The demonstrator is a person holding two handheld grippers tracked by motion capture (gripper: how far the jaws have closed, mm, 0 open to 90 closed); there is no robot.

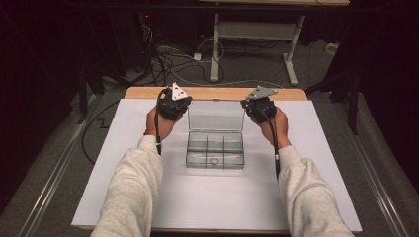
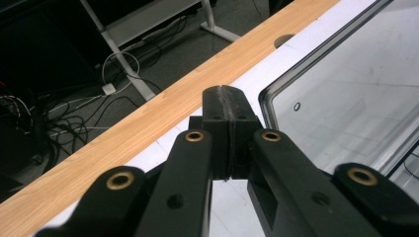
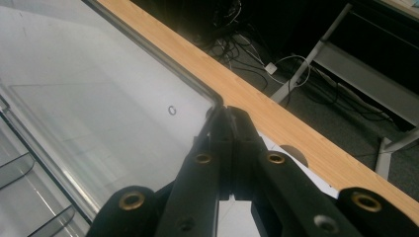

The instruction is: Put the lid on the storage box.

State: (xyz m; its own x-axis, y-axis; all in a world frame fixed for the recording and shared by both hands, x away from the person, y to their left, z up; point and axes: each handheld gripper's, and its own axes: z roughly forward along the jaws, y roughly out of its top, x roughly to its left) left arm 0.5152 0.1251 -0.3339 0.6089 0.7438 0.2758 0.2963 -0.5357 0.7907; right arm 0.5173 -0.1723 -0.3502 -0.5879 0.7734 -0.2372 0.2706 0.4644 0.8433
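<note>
We see a clear plastic organiser box (image 1: 215,148) standing near the middle of the white sheet (image 1: 123,163) that covers the wooden table (image 1: 148,92), slightly toward its far edge. Its see-through lid (image 1: 216,116) is swung up and stands upright at the back of the box, with a dark-looking rim along its edges and rounded corners. Thin transparent dividers split the tray into small compartments, and a little ring (image 1: 214,161) lies in one of the front ones, about midway along. The left gripper (image 1: 173,104) sits at the lid's upper left corner and the right gripper (image 1: 258,107) at its upper right corner. In the left gripper view its jaws are pressed together with nothing between them, the tip just beside the lid's edge (image 2: 316,64); whether it touches we cannot tell. In the right gripper view the jaws are likewise closed on nothing, their tip right at the lid's rounded corner (image 3: 213,98). Through the lid's clear pane a small ring-like mark (image 3: 172,110) shows.
</note>
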